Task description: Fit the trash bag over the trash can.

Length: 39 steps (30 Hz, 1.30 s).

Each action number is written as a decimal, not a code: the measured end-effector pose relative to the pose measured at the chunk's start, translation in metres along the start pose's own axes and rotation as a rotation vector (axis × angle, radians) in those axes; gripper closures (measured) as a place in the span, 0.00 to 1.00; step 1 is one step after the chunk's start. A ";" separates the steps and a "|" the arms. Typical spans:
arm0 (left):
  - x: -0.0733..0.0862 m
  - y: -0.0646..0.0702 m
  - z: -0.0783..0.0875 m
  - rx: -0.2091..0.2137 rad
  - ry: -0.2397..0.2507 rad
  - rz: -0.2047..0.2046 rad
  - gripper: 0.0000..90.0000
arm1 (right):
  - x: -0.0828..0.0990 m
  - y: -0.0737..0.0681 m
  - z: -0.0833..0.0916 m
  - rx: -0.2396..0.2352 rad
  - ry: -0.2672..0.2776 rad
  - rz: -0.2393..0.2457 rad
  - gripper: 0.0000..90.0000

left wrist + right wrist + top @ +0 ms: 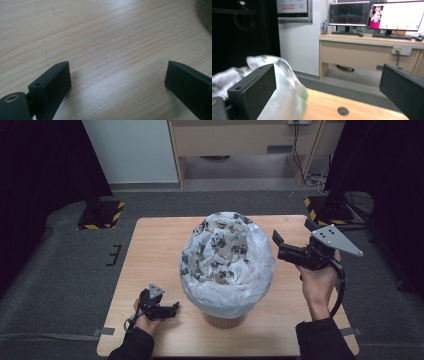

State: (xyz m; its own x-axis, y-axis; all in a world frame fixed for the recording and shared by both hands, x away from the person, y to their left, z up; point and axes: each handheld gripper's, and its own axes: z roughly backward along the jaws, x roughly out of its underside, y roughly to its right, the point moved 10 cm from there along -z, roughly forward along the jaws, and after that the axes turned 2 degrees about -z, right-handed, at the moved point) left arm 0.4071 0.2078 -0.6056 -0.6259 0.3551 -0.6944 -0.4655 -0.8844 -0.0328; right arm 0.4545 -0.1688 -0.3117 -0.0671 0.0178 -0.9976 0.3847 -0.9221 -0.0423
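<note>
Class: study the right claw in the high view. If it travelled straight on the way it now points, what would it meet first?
The right claw points toward the white plastic bag bulging over the basket, and would probably meet the bag's side first. Its jaws stand open and look slightly clear of the plastic, though depth is hard to judge.
</note>
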 end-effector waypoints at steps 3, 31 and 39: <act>0.000 0.000 0.000 0.000 0.000 0.001 0.07 | 0.017 0.011 0.002 0.018 -0.026 -0.011 0.01; 0.000 0.000 0.000 0.003 0.009 -0.003 0.06 | 0.173 0.035 0.021 -0.001 -0.303 -0.037 0.01; 0.001 0.000 0.000 0.007 0.009 -0.006 0.06 | 0.211 0.053 0.037 0.016 -0.373 -0.064 0.01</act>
State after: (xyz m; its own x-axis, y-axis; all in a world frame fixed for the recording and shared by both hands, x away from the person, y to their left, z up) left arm 0.4063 0.2082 -0.6058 -0.6172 0.3579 -0.7007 -0.4738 -0.8800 -0.0322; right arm 0.4271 -0.2283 -0.5222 -0.4221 -0.0639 -0.9043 0.3548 -0.9296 -0.0999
